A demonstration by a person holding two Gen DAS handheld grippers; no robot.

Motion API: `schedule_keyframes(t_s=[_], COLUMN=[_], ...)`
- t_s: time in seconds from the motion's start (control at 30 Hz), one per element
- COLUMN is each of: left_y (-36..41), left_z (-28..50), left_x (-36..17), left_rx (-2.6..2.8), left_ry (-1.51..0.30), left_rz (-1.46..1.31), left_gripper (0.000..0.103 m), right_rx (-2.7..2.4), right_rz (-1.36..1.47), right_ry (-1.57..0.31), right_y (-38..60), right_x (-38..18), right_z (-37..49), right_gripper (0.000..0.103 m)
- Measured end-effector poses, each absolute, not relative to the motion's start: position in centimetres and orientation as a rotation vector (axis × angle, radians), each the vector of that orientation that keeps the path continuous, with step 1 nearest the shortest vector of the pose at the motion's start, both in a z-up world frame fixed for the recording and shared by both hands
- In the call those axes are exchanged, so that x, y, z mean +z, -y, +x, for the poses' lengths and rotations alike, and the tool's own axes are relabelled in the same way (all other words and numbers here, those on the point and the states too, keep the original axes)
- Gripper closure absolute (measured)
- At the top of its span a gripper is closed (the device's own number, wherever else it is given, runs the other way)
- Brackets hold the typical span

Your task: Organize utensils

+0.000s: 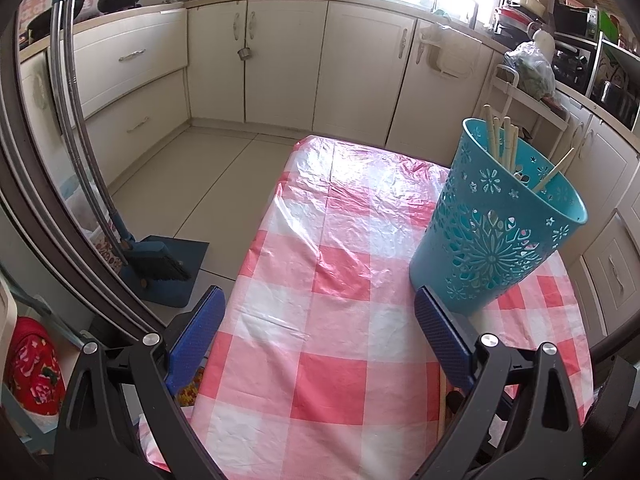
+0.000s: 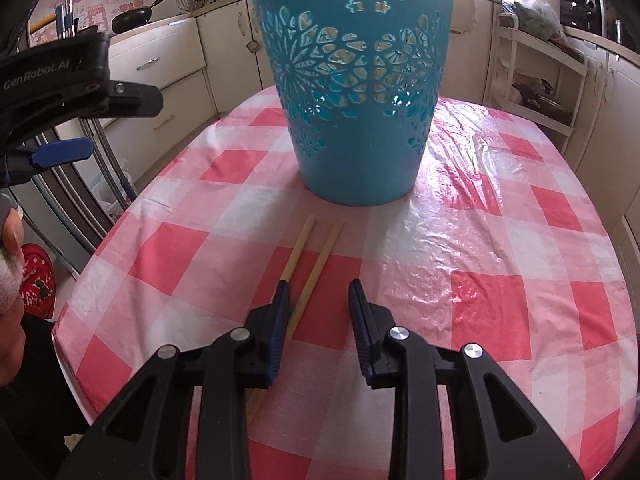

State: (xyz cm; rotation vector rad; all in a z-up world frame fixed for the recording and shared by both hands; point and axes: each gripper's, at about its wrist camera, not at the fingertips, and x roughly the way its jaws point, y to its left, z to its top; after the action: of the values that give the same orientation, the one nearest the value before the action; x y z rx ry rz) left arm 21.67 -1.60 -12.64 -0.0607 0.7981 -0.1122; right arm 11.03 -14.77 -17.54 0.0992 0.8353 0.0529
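right wrist: two pale wooden chopsticks (image 2: 316, 260) lie flat, side by side.

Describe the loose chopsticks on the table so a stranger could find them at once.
Find the checked tablecloth and the blue basket standing on it. Just in front of it lie two pale chopsticks, flat and side by side, unlike those standing upright inside the basket.
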Motion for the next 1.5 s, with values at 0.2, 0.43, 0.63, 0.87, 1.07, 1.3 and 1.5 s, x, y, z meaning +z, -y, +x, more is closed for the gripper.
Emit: schedule_keyframes(t_s=[0.2,0.43,0.63,0.87,1.07,1.3,1.5], left_y=[2.0,5.5,9.0,11.3,12.5,13.2,13.7], left_z=[21.7,21.2,20.4,20.1,20.2,19.8,19.7], left_x=[-13.0,-15.0,-17.3,-19.1,-20.1,-19.9,-19.6], left_rx=[-0.128,-0.241,-0.346,-0.365,-0.374,-0.397,-0.428], left_ry=[-0.819,-0.900,-0.989,-1.023,-1.046,-1.015,-1.012], left_rz=[-0.039,0.096,0.157,0.224,0.252,0.254,0.244], left_gripper=[0.011,0.012,0.015,0.024,0.034,0.058,0.098], right_rx=[0.104,0.146,0.108,0.117,0.123,0.117,0.120], right_rz=[0.015,-0.068,0.064,0.095,0.127,0.135,0.141], right_ry=[-0.850,-0.910,-0.925,-0.922,-0.921,-0.917,-0.911], right_y=[14.3,17.3,20.8,21.1,21.7,22.1,22.1], right_x=[-17.4,-17.1,-17.3,-17.4,-17.4,-17.4,-17.5], right_z=[11.2,10.6,10.0,10.3,10.3,10.6,10.8], right_gripper=[0.087,0.095,0.095,0.095,0.095,0.094,0.090])
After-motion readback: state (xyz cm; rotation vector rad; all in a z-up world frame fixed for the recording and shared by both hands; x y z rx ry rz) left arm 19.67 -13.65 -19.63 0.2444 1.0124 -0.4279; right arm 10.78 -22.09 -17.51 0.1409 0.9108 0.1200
